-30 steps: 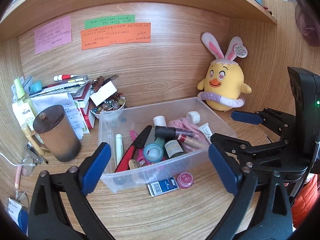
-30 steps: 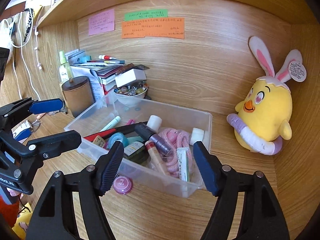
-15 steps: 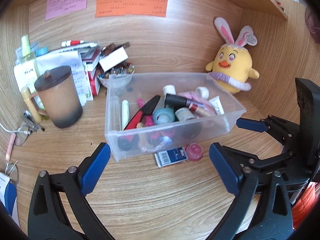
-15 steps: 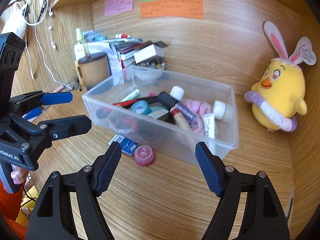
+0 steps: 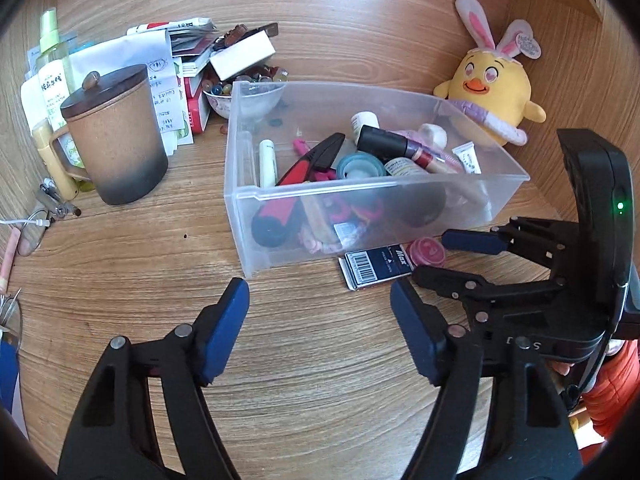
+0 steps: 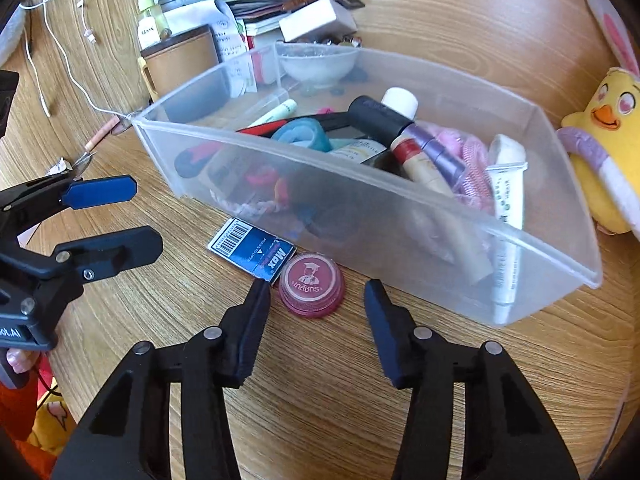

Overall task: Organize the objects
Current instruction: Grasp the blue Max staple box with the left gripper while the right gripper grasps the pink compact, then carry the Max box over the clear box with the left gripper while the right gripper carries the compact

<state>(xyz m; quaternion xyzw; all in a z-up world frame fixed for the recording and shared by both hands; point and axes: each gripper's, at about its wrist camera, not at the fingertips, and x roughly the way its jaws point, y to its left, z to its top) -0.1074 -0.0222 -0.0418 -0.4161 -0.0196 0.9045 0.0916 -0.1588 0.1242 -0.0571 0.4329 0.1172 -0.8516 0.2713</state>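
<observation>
— Wood-grain bench (image 5: 320, 380), matching wood panels behind, paper notes stuck up top.
— Clear plastic bin (image 6: 360, 208), thin-walled, rectangular, crammed with tubes and tape.
— Round pink jar (image 6: 311, 283), glossy, on the bench just outside the bin's near wall; touching a flat blue box (image 6: 252, 249).
— Right gripper (image 6: 316, 316) spread wide, straddling the jar, pinching nothing.
— Left gripper (image 5: 320, 336) also spread, empty, over bare wood.
— Matte brown lidded mug (image 5: 114, 136) left; plush yellow chick (image 5: 494, 92) right.

Bright even daylight, soft shadows, strong fisheye edge warping
</observation>
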